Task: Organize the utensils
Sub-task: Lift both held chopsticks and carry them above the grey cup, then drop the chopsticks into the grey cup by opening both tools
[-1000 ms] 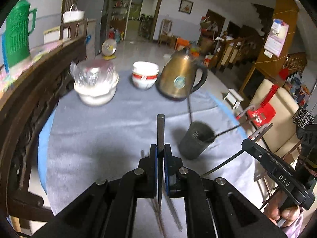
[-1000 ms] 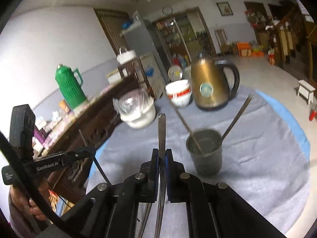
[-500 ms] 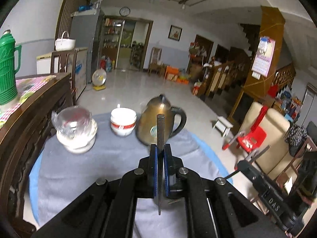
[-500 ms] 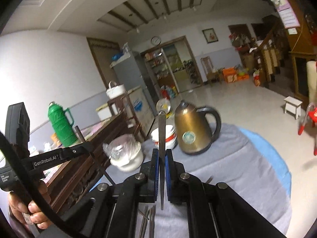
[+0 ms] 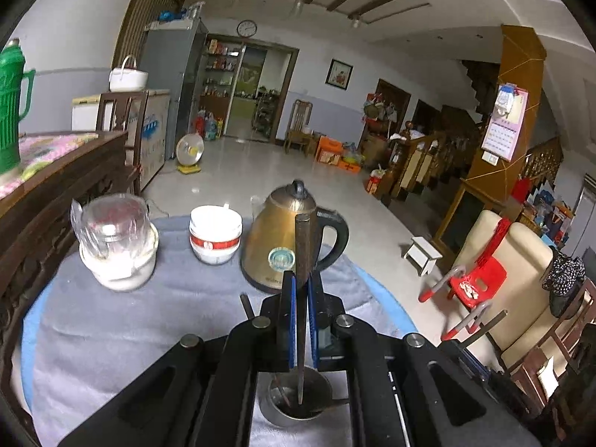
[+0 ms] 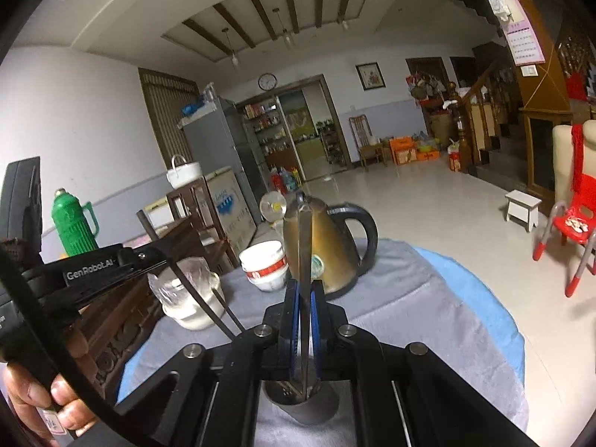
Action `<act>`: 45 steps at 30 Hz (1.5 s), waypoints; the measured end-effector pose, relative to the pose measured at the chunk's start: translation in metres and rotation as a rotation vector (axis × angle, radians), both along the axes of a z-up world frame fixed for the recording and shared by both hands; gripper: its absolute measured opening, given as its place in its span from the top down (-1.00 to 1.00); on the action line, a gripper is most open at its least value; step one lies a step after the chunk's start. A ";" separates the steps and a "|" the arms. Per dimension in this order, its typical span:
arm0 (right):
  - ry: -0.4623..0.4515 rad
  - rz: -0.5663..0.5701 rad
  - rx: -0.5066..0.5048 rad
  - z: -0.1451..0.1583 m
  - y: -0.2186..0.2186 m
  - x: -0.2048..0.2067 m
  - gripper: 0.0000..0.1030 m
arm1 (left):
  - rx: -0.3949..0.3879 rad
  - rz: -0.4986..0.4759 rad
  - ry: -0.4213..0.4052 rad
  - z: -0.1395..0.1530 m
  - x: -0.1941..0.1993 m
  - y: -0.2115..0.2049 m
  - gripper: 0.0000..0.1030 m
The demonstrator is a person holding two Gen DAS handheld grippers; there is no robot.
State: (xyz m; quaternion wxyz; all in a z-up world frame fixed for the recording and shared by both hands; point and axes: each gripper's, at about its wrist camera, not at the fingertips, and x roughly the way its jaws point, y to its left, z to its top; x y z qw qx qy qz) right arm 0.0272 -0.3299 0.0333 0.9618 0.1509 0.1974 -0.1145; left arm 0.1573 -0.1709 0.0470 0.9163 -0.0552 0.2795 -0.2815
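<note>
Both grippers rose, bringing the dark metal utensil cup (image 5: 296, 402) beneath them.
Left gripper (image 5: 301, 320) and right gripper (image 6: 304, 320) each had fingers clamped on a thin metal utensil.

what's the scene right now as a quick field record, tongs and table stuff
left tongs: shut on a dark flat metal utensil, its lower tip over the holder
right tongs: shut on a thin grey metal utensil
holder: dark round metal cup below the tongs, some utensils already inside
table cover: grey cloth
behind: brass-coloured kettle, white bowl with red band, white bowl holding clear plastic
</note>
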 end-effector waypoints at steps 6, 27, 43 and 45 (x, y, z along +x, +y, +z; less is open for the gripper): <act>0.046 0.013 0.013 -0.019 0.001 0.006 0.88 | 0.034 0.009 0.037 -0.021 0.003 -0.002 0.88; 0.090 0.019 0.217 -0.034 -0.018 -0.005 0.80 | 0.105 -0.066 0.131 -0.037 -0.019 0.034 0.34; -0.042 0.093 0.191 -0.012 -0.001 -0.085 0.49 | 0.234 0.064 0.184 -0.090 -0.050 0.143 0.04; -0.022 0.126 0.176 -0.017 0.010 -0.088 0.49 | 0.247 0.092 0.216 -0.103 -0.050 0.155 0.04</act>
